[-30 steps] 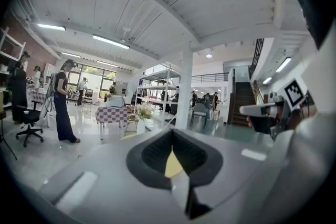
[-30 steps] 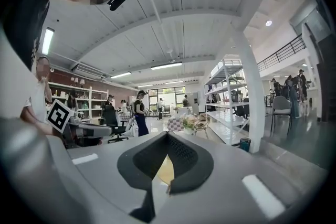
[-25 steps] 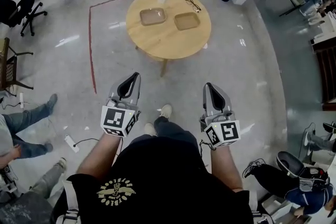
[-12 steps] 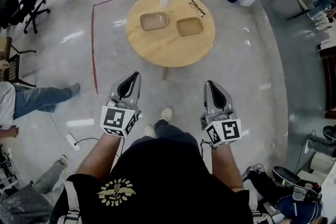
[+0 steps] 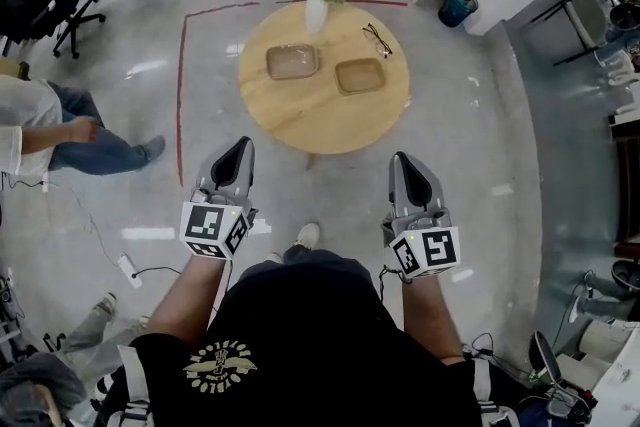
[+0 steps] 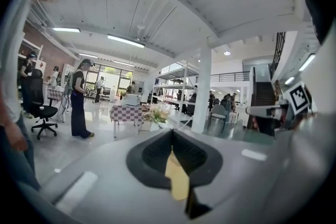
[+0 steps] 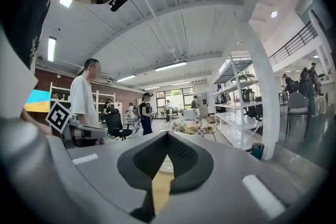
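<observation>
Grey plastic jaws are pressing together at their tips on both tools: we are holding the left gripper (image 5: 240, 147) and the right gripper (image 5: 401, 161) closed, gripping nothing, side by side over the glossy grey concrete floor (image 5: 480, 185).

Only the head view is showing us the top of the round light-wood table (image 5: 320, 120). On it we are seeing a shallow tan square tray (image 5: 292, 62) with a second tan tray (image 5: 360, 75) just beside it. A white vase of pink flowers (image 5: 316, 12) is standing at the far edge, and black-rimmed glasses (image 5: 377, 39) are lying toward 1 o'clock.

The two gripper views are looking level across the hall instead. There the tabletop is reaching us only as a wood-coloured sliver below the closed tips. Those views are giving us the white ribbed ceiling (image 6: 157, 8), which the head view is not taking in, and tall metal shelving (image 7: 233, 92).

A red tape line (image 5: 181, 85) is running along the floor at 11 o'clock, left of the table. A bystander in a white shirt and blue jeans (image 5: 30, 115) is standing at 9 o'clock, and a teal bin (image 5: 457, 7) is sitting at 1 o'clock. Only bare floor is lying between the jaw tips and the table's near edge.

The table is lying at 12 o'clock, well apart from both grippers and centred between them.
</observation>
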`<state>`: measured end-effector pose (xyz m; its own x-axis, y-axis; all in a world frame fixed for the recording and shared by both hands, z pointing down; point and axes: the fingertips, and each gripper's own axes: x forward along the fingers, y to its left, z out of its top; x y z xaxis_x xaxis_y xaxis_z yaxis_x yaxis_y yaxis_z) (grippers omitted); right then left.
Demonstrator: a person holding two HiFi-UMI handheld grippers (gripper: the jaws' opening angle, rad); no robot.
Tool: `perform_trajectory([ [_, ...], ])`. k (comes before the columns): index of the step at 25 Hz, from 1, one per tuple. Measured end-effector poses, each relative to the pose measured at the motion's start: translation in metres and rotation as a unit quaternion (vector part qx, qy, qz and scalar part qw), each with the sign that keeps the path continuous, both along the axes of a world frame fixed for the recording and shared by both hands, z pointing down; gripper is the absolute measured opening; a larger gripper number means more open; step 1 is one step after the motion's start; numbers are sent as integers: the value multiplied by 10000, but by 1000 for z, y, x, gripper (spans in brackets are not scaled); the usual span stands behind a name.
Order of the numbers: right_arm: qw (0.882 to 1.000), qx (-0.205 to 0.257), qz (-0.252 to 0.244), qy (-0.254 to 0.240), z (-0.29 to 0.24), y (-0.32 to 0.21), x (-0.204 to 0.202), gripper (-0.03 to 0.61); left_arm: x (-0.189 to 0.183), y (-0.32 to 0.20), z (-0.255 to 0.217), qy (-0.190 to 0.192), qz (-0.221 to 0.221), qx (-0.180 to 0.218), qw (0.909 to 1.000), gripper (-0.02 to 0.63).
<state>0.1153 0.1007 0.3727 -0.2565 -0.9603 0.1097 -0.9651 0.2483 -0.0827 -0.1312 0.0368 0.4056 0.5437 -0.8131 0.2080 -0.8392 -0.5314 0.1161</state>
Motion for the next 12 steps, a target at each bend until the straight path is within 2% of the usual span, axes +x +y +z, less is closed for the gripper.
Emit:
perform_trajectory([
  [12, 9993, 161, -309, -117, -13, -29, 34, 0, 3, -18, -20, -88, -525, 103, 9985, 2],
])
